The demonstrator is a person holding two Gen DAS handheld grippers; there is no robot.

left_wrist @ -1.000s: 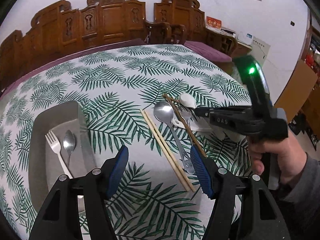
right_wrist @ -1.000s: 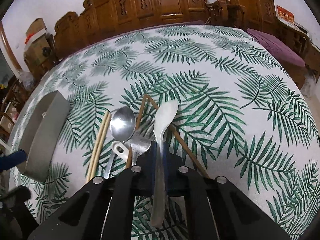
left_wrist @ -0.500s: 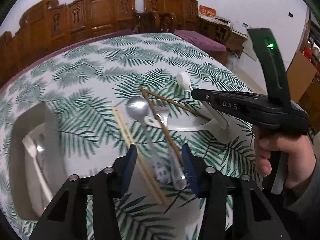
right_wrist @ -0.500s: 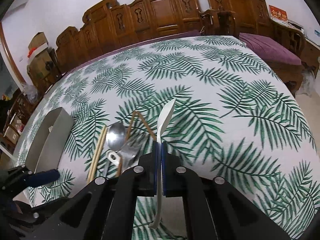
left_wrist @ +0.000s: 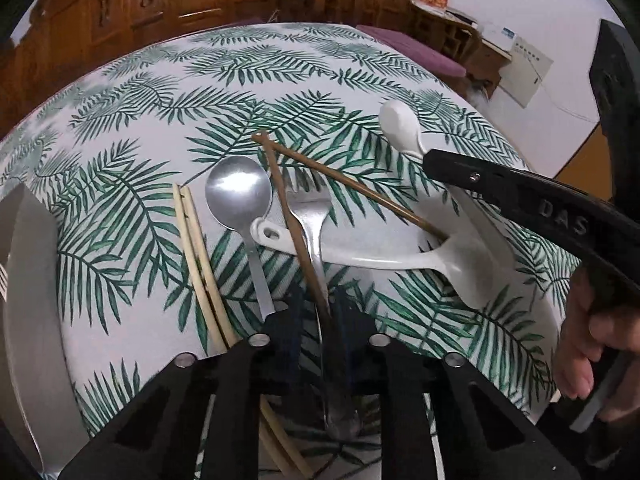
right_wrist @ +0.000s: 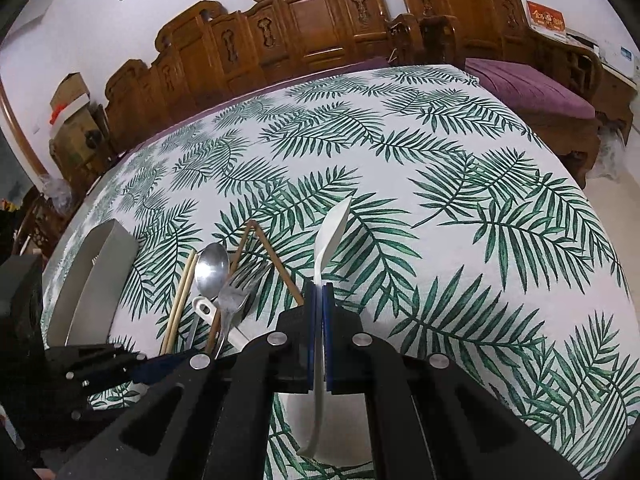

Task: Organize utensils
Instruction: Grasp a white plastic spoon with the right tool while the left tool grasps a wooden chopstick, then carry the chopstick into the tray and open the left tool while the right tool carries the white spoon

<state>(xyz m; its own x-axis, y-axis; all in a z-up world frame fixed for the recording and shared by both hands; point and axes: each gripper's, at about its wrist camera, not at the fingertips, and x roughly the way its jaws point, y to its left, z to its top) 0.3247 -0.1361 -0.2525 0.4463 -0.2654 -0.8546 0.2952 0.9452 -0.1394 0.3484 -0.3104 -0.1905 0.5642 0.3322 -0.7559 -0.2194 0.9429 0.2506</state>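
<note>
My left gripper is closed down around the handles of a metal fork and a dark brown chopstick, low over the table. My right gripper is shut on a white ceramic spoon and holds it above the cloth; the spoon also shows in the left wrist view. A metal spoon, a pair of pale chopsticks, a second brown chopstick and a white spatula lie in the pile.
A grey tray sits at the left with a fork in it; it also shows in the right wrist view. The table carries a palm-leaf cloth. Carved wooden chairs line the far side.
My left gripper moved forward and down over the pile and closed from open onto the fork and brown chopstick. My right gripper lifted the white spoon higher.
</note>
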